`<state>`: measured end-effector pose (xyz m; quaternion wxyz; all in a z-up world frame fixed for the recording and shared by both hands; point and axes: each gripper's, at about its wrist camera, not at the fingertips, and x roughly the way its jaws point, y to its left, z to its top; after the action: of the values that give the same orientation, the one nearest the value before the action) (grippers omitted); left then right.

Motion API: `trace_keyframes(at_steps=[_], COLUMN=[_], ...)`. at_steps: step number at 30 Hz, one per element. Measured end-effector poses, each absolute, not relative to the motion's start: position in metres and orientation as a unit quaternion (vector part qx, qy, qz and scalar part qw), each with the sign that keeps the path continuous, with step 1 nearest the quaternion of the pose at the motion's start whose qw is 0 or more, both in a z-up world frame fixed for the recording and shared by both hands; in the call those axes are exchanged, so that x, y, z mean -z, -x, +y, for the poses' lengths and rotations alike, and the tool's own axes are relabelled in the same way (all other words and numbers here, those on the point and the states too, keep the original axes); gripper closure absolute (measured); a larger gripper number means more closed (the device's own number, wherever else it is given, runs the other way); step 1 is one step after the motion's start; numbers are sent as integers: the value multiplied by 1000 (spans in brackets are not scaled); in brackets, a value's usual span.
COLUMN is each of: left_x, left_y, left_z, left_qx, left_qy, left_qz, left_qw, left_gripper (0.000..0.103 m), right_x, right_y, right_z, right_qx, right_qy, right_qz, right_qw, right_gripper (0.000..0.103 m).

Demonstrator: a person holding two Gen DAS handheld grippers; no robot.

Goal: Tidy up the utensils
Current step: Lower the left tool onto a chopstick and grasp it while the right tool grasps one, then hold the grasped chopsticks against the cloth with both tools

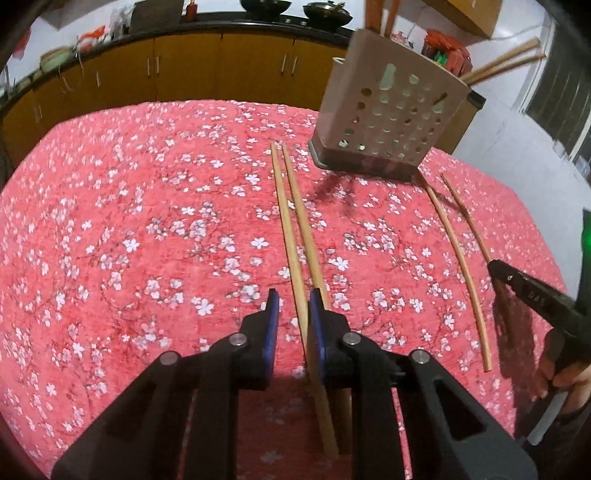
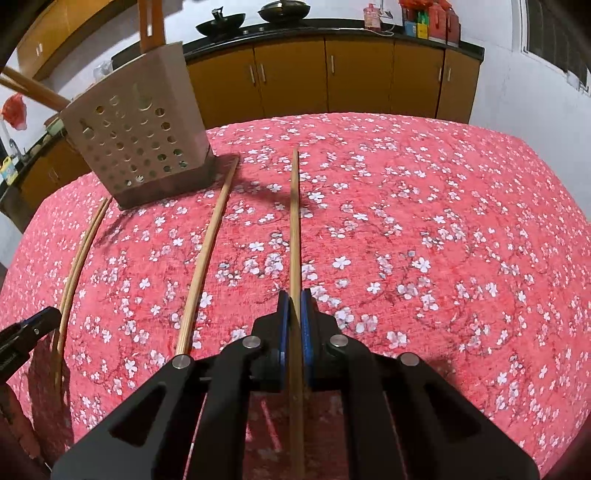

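Note:
Several wooden chopsticks lie on a red flowered tablecloth (image 1: 129,221). A beige perforated utensil holder (image 1: 388,118) stands at the far right in the left wrist view and at the far left in the right wrist view (image 2: 140,144), with wooden utensils in it. My left gripper (image 1: 293,306) is open around one chopstick (image 1: 291,240) of a close pair; the second (image 1: 306,229) lies just outside the right finger. My right gripper (image 2: 294,306) is shut on a single chopstick (image 2: 294,221). Another chopstick (image 2: 207,254) lies to its left.
Orange kitchen cabinets (image 1: 184,70) with a dark counter run behind the table, with woks (image 2: 221,22) and packages on top. The other gripper shows at the frame edge in each view (image 1: 532,291) (image 2: 26,332). The table edge is near the holder.

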<state>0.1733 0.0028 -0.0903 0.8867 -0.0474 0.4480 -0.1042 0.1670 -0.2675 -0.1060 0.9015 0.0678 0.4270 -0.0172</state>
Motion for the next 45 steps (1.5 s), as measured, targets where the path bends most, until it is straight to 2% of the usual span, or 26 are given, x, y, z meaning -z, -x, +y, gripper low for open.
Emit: trace_keyframes(at_steps=[6, 18, 23, 32, 45], left_x=[93, 94, 94, 95, 94], left_y=[-175, -166, -177, -206, -195], left_z=[-1, -8, 2, 55, 65], left_qx=[91, 87, 80, 27, 29], left_qy=[32, 3, 7, 40, 60], left_qz=[441, 433, 435, 430, 420], left_qw=[892, 897, 897, 902, 905], left_gripper=[89, 90, 95, 95, 94], right_x=[107, 108, 107, 105, 111], right_y=[-160, -155, -159, -182, -180], right_z=[-261, -259, -263, -276, -281], right_qx=[8, 8, 7, 29, 29], right_qy=[-63, -59, -64, -65, -80], right_qz=[425, 423, 419, 404, 404], right_qw=[903, 904, 906, 912, 911], right_gripper=[95, 95, 95, 96, 95])
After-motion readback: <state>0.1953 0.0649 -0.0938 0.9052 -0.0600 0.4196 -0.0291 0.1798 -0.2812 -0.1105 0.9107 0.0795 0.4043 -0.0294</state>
